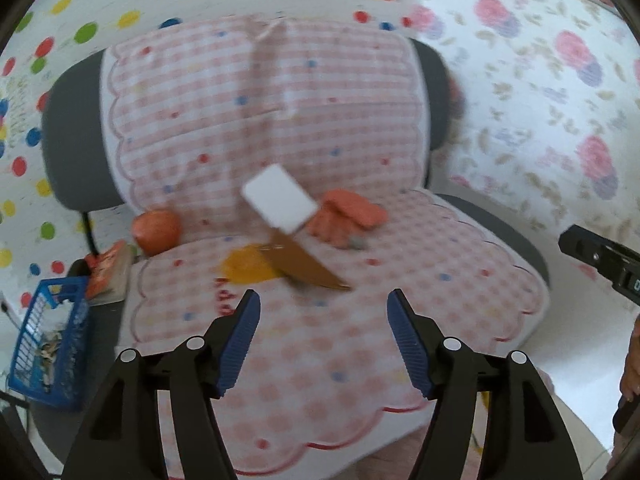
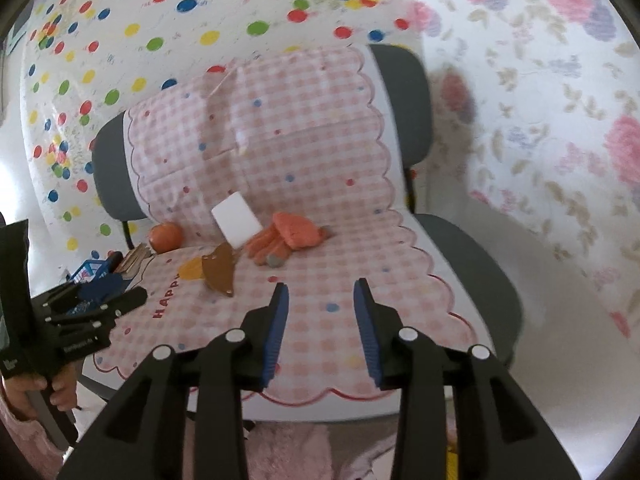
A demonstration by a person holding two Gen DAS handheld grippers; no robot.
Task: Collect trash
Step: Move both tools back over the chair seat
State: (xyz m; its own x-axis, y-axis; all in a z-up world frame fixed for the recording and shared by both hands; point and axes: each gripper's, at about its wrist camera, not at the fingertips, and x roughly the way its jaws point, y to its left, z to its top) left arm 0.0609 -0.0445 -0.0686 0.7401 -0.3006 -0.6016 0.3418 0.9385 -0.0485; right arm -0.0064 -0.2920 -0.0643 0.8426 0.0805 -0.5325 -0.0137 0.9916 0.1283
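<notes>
Nearest, left gripper (image 1: 322, 312) with blue-padded fingers (image 1: 240, 336) spread wide, nothing between them, hovering over the front of the seat. Right gripper (image 2: 321, 300) likewise parted, a narrower gap, also empty, above the front of the pink checked cover (image 2: 328, 344) draped over a grey chair (image 2: 468, 264).

Farther in, mid-seat: a brown knife-shaped piece (image 1: 304, 266) lying flat across a yellow patch (image 1: 244, 266), its point toward the seat's front. At its far end, a white rectangular block (image 1: 280, 200), tilted; blurred, so cannot tell whether joined to the brown piece. Just right of the block, an orange glove (image 1: 346, 216), crumpled, grey fingertip showing.

At the seat's back left corner, an orange round fruit (image 1: 157, 230) against the backrest. Left of the chair and lower, a blue basket (image 1: 50, 340) with scraps inside, a book (image 1: 110, 272) beside it.

Behind, sheets with coloured dots (image 1: 86, 32) and a floral print (image 1: 572, 52).
</notes>
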